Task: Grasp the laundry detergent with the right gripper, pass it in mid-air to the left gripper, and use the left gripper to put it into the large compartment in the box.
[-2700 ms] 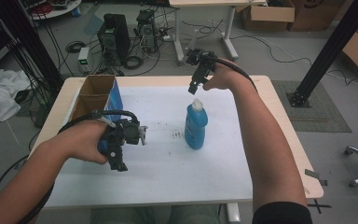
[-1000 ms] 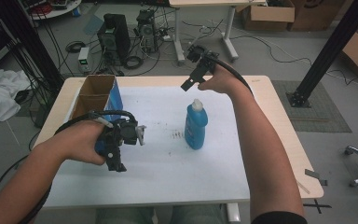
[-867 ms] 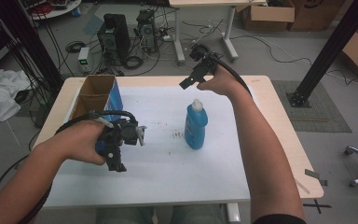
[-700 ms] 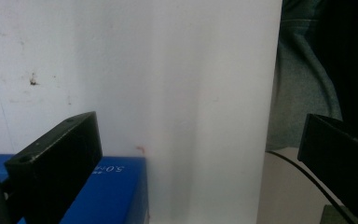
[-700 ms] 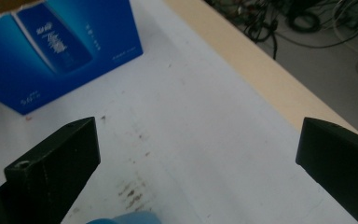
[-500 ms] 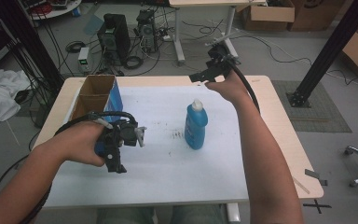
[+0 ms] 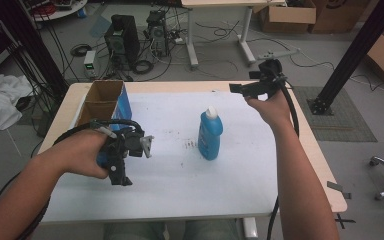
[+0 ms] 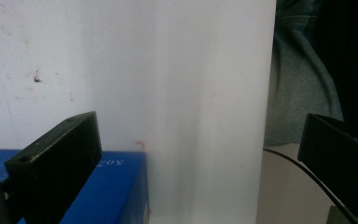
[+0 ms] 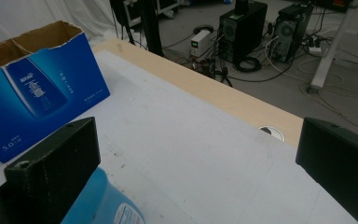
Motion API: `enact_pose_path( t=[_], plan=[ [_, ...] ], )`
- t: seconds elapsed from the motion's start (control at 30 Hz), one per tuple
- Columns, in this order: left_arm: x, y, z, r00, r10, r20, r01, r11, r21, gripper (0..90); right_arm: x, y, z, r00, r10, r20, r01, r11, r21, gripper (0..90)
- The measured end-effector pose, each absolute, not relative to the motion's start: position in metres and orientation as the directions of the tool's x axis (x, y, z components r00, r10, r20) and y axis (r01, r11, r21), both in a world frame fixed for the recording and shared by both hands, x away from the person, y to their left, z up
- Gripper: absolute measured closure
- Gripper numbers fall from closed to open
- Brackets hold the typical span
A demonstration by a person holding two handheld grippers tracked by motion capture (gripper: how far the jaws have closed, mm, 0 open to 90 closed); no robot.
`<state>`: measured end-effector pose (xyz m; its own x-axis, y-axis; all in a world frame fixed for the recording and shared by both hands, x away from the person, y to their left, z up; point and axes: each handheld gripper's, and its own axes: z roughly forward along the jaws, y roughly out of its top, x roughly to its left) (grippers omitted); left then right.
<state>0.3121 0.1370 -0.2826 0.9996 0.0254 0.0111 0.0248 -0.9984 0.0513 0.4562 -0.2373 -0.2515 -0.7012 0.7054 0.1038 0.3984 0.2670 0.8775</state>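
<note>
Standing upright near the middle of the white-covered surface (image 7: 180,190), the blue plastic bottle with a white cap (image 7: 209,134) is touched by neither tool. The right tool (image 7: 240,89) hovers at about 1 o'clock from the bottle, near the far edge, its jaws spread wide and holding nothing; in the right gripper view the bottle's blue shoulder (image 9: 100,200) shows low at about 7 o'clock, beside the near jaw. The left tool (image 7: 121,176) is held at about 9 o'clock from the bottle, well apart, jaws likewise released and empty, pointing down toward the person's edge. The open blue cardboard box (image 7: 105,102) stands at the bottle's 10 o'clock, just beyond the left hand (image 7: 82,152); its blue side (image 8: 107,191) appears low in the left gripper view.
</note>
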Motion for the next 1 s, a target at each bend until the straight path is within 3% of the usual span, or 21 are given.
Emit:
enact_pose_path(
  t=[0.57, 1.0],
  plan=[
    [0.313, 0.14, -0.28, 1.0, 0.017, 0.018, 0.016, -0.998, 0.066, 0.1, 0.371, -0.271, -0.312, -0.715, 0.69, 0.114, 0.343, 0.205, 0.917, 0.0],
    [0.312, 0.132, -0.275, 1.0, 0.002, 0.031, 0.0, -0.997, 0.075, 0.1, 0.329, -0.232, -0.38, -0.74, 0.663, 0.111, 0.347, 0.236, 0.907, 0.0]
  ],
)
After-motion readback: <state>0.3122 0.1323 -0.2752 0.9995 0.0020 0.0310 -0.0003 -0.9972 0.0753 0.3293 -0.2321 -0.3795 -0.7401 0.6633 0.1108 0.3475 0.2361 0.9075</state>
